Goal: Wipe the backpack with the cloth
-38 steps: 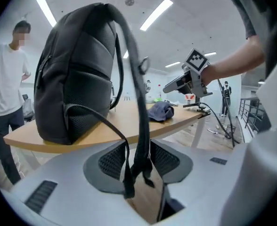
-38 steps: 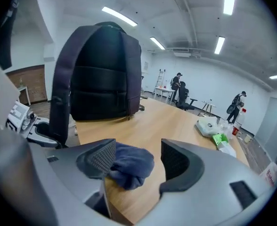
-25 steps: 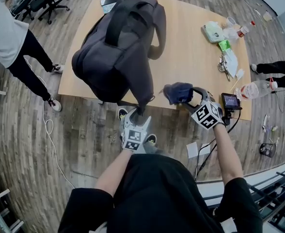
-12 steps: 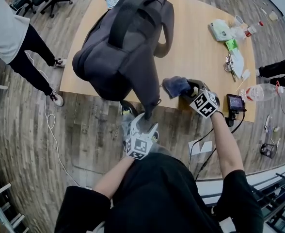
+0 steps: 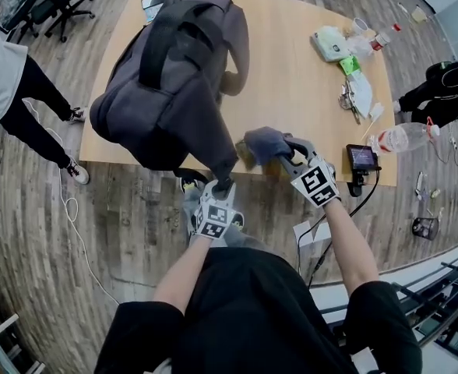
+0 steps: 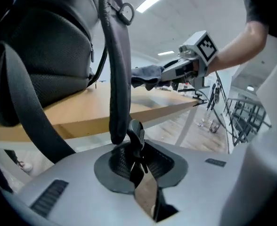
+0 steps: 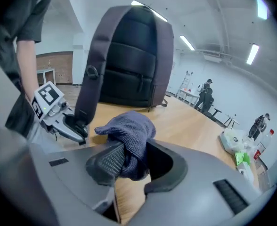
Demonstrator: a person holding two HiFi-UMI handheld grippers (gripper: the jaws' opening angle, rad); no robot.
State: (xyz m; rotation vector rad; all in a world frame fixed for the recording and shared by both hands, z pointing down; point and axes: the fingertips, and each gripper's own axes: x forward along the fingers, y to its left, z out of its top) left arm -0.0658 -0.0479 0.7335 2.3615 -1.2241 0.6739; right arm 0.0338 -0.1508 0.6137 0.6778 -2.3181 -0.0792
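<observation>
Head view looks down on a wood plank floor [image 5: 96, 232] and a pale wooden table [image 5: 307, 92]. A large dark grey backpack [image 5: 167, 76] lies across the table's left half, its lower end reaching the near edge. One shoulder strap [image 5: 223, 158] hangs off that edge toward the person who holds the tools. A bystander [image 5: 11, 84] in a light top and dark trousers stands at the left, close to an office chair [image 5: 50, 2].

The left gripper [image 5: 221, 187] sits just below the table edge. Its jaws have just been closing, and the left gripper view shows them pinched on the strap's lower end, with the strap rising straight up out of them to the pack.

The right gripper [image 5: 287, 153] is over the near edge of the table, just right of the hanging strap. Its jaws have also just been closing. In the right gripper view the pads press on a bunched blue-grey cloth [image 7: 129, 126], whose loose top flops over the left pad. That view shows bare tabletop between the cloth and the backpack, so the cloth is near the bag but apart from it.

Smaller things are on the table's right side. A clear plastic bottle [image 5: 400, 139] lies at the edge, a small device with a screen [image 5: 361, 158] sits at the near right corner, and a white pouch [image 5: 330, 44] sits near the far edge with a green packet [image 5: 347, 65] close by.
</observation>
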